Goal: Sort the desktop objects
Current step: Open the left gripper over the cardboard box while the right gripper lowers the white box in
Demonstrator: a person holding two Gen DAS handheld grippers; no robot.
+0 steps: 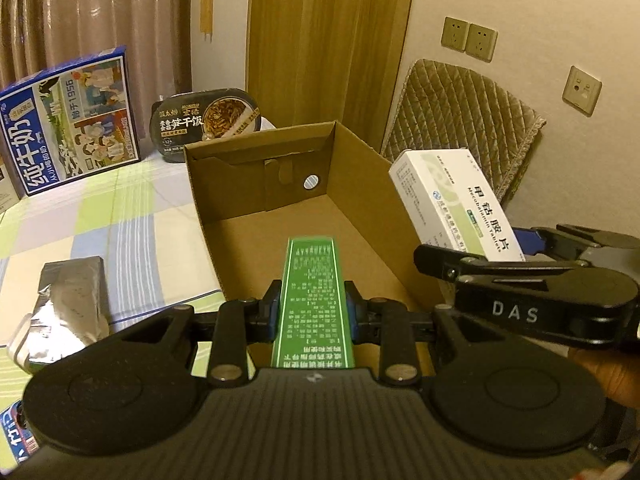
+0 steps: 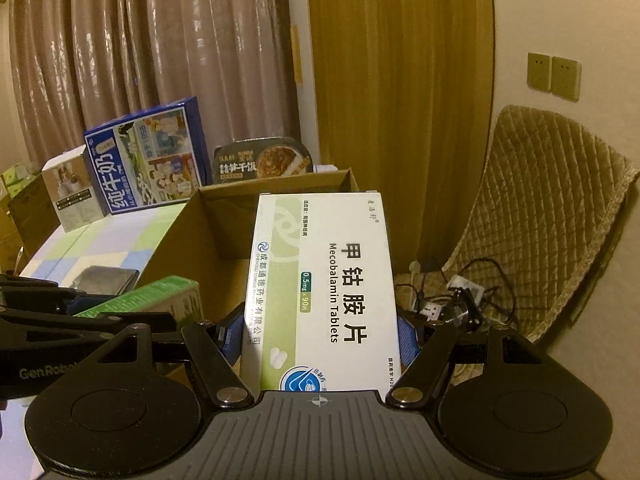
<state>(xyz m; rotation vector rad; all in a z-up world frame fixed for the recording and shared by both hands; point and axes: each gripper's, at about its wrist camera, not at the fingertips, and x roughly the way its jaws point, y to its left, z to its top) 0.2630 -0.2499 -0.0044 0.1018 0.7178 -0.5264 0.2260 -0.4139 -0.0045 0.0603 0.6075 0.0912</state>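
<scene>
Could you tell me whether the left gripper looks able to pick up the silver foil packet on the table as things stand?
Probably not yet: the left gripper is shut on the green box over the cardboard box; the silver foil packet itself lies unobstructed.

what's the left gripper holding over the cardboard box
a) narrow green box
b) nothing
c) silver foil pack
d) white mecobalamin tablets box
a: the left gripper is shut on the narrow green box, poised over the open cardboard box.
</scene>
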